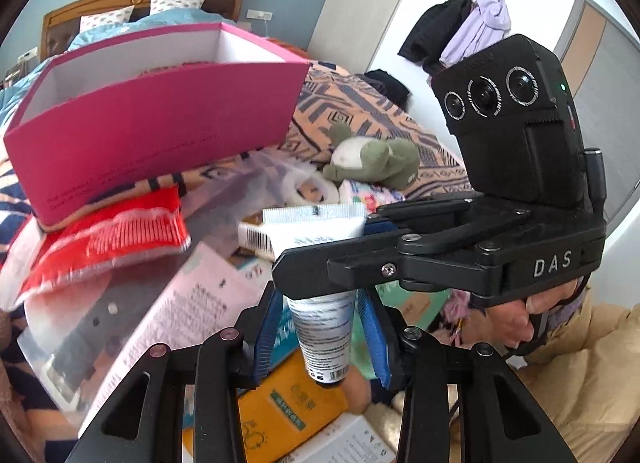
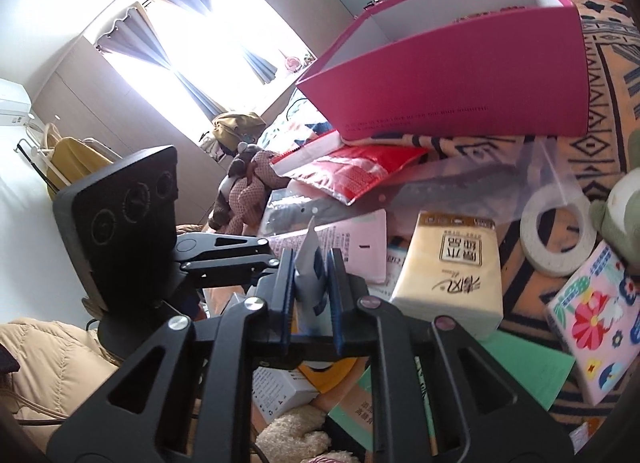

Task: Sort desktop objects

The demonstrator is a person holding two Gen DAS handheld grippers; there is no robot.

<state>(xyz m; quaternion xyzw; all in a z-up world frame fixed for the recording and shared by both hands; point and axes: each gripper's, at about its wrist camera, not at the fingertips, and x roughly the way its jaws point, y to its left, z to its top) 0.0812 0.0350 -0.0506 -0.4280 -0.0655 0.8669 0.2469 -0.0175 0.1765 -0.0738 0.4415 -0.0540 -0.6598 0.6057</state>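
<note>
Both grippers met on one white tube, mid-air over the clutter. In the left wrist view the left gripper had its blue pads either side of the tube's lower body, cap end at bottom centre of frame; pads looked close to but maybe not pressing the tube, so couldn't tell if it truly gripped. The right gripper came in from the right of frame and crossed the tube higher up, clamped shut on it below the crimped end. The right wrist view confirmed that: right gripper closed on the tube's flat end at frame centre.

Risks, as judged: w/ two claws on one soft tube, a pull in diff. directions could twist or squeeze it, or pop it loose if one lets go before the other has firm hold. If dropped it would land in the pile of boxes and papers below and be hard to re-grab.

Containers: pink box, open top, sat tilted at upper left on the patterned blanket, partly over a red packet. Its white interior showed, but contents mostly hidden from both views; can't say what was in it. Tissue pack, tape roll and green plush toy lay outside, unsorted.
</note>
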